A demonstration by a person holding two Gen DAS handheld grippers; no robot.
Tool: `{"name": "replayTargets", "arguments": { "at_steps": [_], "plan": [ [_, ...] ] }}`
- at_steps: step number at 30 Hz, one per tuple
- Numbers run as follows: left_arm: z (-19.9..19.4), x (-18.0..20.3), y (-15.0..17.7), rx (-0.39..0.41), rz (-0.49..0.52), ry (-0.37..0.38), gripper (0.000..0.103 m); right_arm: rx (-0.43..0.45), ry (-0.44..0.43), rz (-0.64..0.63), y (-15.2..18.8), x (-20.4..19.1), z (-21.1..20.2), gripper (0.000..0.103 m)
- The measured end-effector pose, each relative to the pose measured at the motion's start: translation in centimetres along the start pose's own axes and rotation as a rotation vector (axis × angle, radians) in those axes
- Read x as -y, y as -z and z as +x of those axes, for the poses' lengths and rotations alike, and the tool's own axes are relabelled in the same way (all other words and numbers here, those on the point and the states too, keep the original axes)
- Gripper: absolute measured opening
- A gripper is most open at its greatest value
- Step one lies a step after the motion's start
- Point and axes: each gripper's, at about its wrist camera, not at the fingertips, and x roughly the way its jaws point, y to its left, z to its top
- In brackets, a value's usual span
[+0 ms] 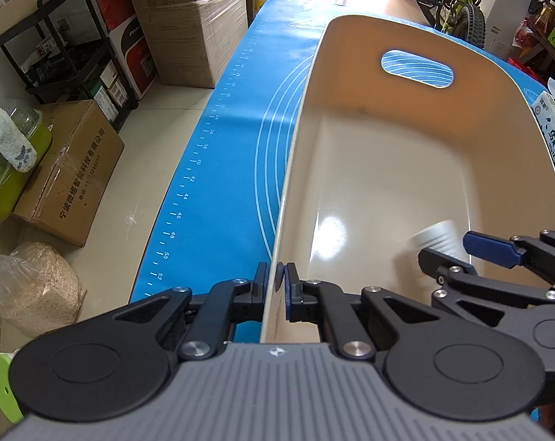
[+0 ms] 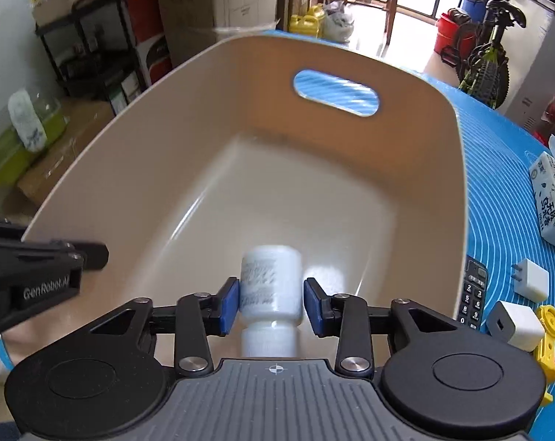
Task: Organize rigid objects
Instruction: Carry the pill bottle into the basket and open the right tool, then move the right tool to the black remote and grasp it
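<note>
So the white bottle (image 2: 270, 283) sits between the right gripper (image 2: 270, 303) pads, long axis pointing away over the beige bin (image 2: 457, 183); jaws parted, right pad clear. Left gripper (image 1: 280, 286) pinches the bin's rim.

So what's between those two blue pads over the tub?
In the right wrist view, a white plastic bottle sits between the right hand-held gripper's blue pads, over the beige plastic tub.

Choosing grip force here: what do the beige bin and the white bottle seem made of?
Beige bin: probably moulded plastic, glossy; its floor reflects bright glare and the thin wall has a cut-out handle. White bottle: likely opaque plastic with a printed label and ribbed cap; motion blur leaves this uncertain.
</note>
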Motion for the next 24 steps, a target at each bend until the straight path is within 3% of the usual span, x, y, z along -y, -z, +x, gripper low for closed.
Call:
{"name": "replayTargets", "arguments": {
  "at_steps": [3,8,18,24],
  "plan": [
    [0.0,-0.1,0.0,-0.001,0.000,0.001,0.010,0.031,-0.003,-0.003,0.1,0.1,-0.9,0.053],
    [0.1,-0.1,0.0,-0.001,-0.001,0.001,0.010,0.146,-0.011,0.005,0.4,0.8,-4.5,0.071],
    [0.1,0.0,0.0,-0.001,-0.001,0.001,0.010,0.312,0.029,0.078,2.3,6.5,-10.1,0.073],
    [0.0,0.0,0.0,-0.003,-0.009,0.009,0.010,0.296,0.089,0.171,4.4,10.8,-9.3,0.073]
  ]
}}
